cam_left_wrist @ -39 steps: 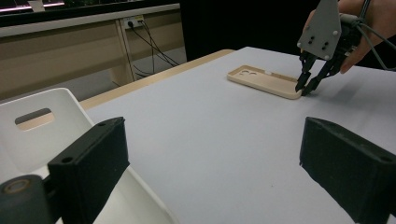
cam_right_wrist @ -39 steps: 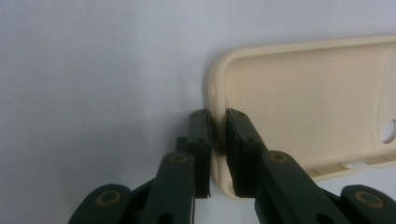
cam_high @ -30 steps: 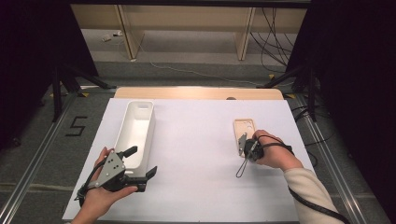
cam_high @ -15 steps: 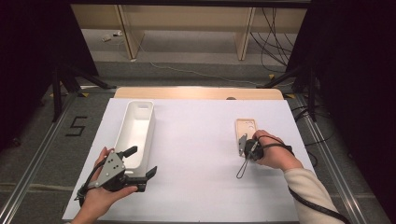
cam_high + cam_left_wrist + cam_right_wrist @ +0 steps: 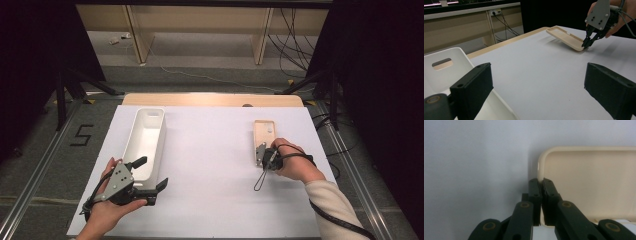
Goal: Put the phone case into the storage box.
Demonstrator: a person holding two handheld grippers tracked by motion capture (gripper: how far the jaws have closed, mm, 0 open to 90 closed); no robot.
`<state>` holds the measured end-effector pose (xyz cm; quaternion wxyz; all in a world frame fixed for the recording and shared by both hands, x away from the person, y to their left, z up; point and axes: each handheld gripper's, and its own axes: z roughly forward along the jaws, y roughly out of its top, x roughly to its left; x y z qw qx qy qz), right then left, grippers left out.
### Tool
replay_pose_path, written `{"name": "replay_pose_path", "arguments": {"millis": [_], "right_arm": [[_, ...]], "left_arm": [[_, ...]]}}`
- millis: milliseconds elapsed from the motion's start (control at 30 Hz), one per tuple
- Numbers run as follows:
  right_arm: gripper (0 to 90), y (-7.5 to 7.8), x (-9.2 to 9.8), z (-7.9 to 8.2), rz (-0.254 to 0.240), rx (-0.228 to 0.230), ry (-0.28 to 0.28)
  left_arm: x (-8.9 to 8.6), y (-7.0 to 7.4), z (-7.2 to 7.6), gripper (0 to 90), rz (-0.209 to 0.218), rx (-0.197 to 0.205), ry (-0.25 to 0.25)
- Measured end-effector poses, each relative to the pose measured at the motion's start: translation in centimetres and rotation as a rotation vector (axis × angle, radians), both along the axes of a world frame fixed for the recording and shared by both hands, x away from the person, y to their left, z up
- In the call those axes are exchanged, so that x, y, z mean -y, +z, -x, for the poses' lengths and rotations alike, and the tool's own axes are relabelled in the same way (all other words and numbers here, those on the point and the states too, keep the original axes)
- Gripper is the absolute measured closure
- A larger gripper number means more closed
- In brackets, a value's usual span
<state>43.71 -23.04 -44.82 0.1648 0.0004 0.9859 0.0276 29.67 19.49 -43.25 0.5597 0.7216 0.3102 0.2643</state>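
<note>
Your right claw (image 5: 259, 152) is clenched on the thin side wall of the beige phone case (image 5: 263, 136), near one corner, and that end is tipped up off the counter (image 5: 210, 150) while the far end rests down. With so narrow a bite, the case could twist or slip out if you swing it fast. Your left claw (image 5: 150, 180) is released, jaws wide apart, just beside the near end of the white bin (image 5: 145, 137), well apart from the case
</note>
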Motion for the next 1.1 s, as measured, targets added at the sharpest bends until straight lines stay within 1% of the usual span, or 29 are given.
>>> {"name": "replay_pose_path", "arguments": {"millis": [100, 133, 300, 367, 400, 600, 633, 667, 700, 733, 767, 867, 900, 1100], "right_arm": [[87.7, 0.3, 0.0, 0.1, -0.018, 0.007, 0.001], [87.8, 0.4, 0.0, 0.2, -0.017, 0.006, 0.003], [87.8, 0.8, 0.0, 0.3, -0.053, 0.016, 0.000], [87.8, 0.9, 0.1, 0.3, -0.055, 0.017, 0.001], [87.8, 1.0, 0.1, 0.4, -0.074, 0.018, -0.004], [87.9, 1.1, 0.3, 0.6, -0.111, 0.015, -0.013], [87.9, 1.1, 0.3, 0.6, -0.111, 0.015, -0.013], [87.9, 1.2, 0.3, 0.7, -0.122, 0.017, -0.013], [87.9, 1.3, 0.3, 0.7, -0.138, 0.014, -0.011], [87.9, 1.3, 0.3, 0.7, -0.138, 0.014, -0.011], [87.9, 1.5, 0.2, 0.8, -0.155, 0.020, -0.007], [88.0, 1.6, 0.1, 1.0, -0.170, 0.022, -0.003], [88.0, 1.7, 0.1, 1.0, -0.178, 0.017, -0.002], [88.0, 1.9, -0.1, 1.4, -0.225, 0.021, 0.007]], "left_arm": [[0.0, 0.0, 0.0, 7.7, 0.000, 0.001, 0.000], [0.0, 0.0, 0.0, 7.7, 0.001, 0.001, 0.000], [0.0, 0.0, 0.0, 7.7, 0.001, 0.001, 0.001], [0.0, 0.0, 0.0, 7.7, 0.001, 0.001, 0.001], [0.0, 0.0, 0.0, 7.7, 0.001, 0.000, 0.002], [0.0, 0.0, 0.0, 7.7, 0.001, 0.000, 0.003], [0.0, 0.0, 0.0, 7.7, 0.001, 0.000, 0.003], [0.0, 0.0, 0.0, 7.7, 0.001, 0.000, 0.003], [0.0, 0.0, 0.0, 7.7, 0.001, 0.001, 0.003], [0.0, 0.0, 0.0, 7.7, 0.001, 0.001, 0.003], [0.0, 0.0, 0.0, 7.8, 0.001, 0.000, 0.003], [0.0, 0.0, 0.0, 7.8, 0.001, 0.000, 0.002], [0.0, 0.0, 0.0, 7.8, 0.001, 0.000, 0.002], [-0.1, 0.0, 0.0, 7.8, 0.000, 0.001, 0.002]]}}
